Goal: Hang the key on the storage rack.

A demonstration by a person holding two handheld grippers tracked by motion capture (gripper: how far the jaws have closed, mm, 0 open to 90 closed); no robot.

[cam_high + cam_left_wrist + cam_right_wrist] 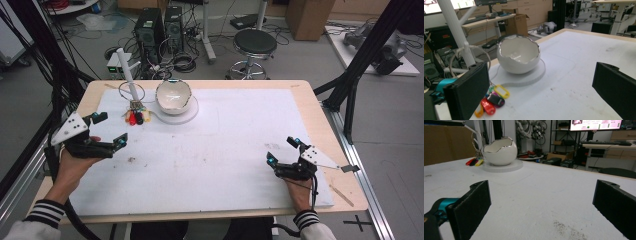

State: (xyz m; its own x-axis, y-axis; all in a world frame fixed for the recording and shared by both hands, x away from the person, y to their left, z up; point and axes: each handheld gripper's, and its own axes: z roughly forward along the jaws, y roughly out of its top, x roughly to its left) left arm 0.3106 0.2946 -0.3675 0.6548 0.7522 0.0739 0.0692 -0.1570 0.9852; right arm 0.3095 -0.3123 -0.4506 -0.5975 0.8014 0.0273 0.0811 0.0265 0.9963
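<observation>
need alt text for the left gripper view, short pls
An open claw, nothing between its two black jaws, faces a white eggshell-shaped bowl with a jagged silver rim on a round white base. Coloured key tags lie on the white table by the left jaw, beside a white post.

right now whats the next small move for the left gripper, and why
Probably ease the left gripper forward toward the bunch of key tags beside the white stand. Its fingers stand wide open with nothing between them, and the tags lie just ahead on the mat, left of the bowl. The right gripper rests open, far from them.
</observation>
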